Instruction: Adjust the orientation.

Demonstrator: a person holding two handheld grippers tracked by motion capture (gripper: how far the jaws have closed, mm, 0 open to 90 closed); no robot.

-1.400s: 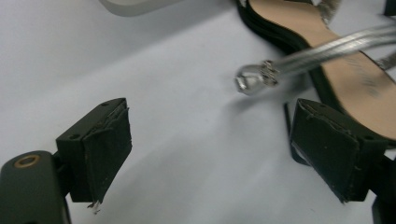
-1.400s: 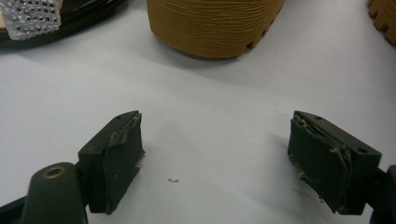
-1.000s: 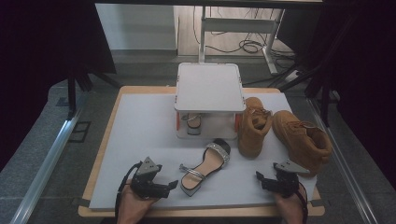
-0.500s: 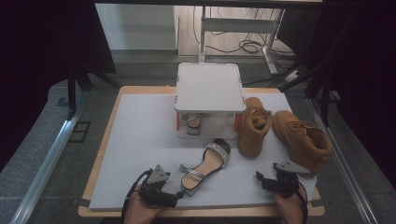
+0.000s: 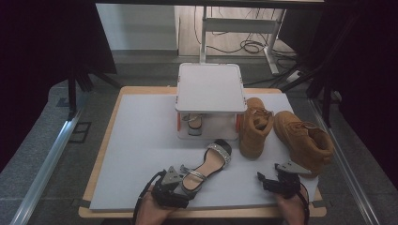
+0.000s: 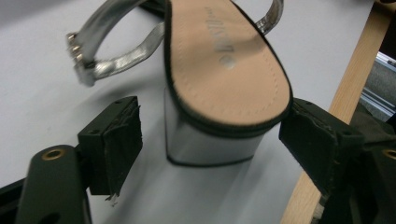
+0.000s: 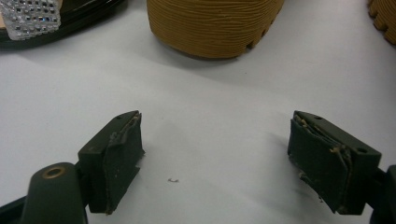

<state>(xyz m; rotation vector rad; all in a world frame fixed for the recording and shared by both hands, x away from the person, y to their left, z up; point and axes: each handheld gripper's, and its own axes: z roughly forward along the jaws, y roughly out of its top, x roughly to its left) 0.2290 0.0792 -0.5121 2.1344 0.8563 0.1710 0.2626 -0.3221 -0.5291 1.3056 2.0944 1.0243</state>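
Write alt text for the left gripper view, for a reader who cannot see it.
The block heel of a silver strappy sandal sits between the two black jaws of the left gripper, which have just been closing on it: the right pad is at the heel's edge, the left pad still clear of it. The sandal's tan insole faces up, on a white mat with the table's wooden edge at right.

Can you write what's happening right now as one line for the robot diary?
left gripper: closing around silver sandal heel, one pad touching | right gripper: open, empty | boots: untouched
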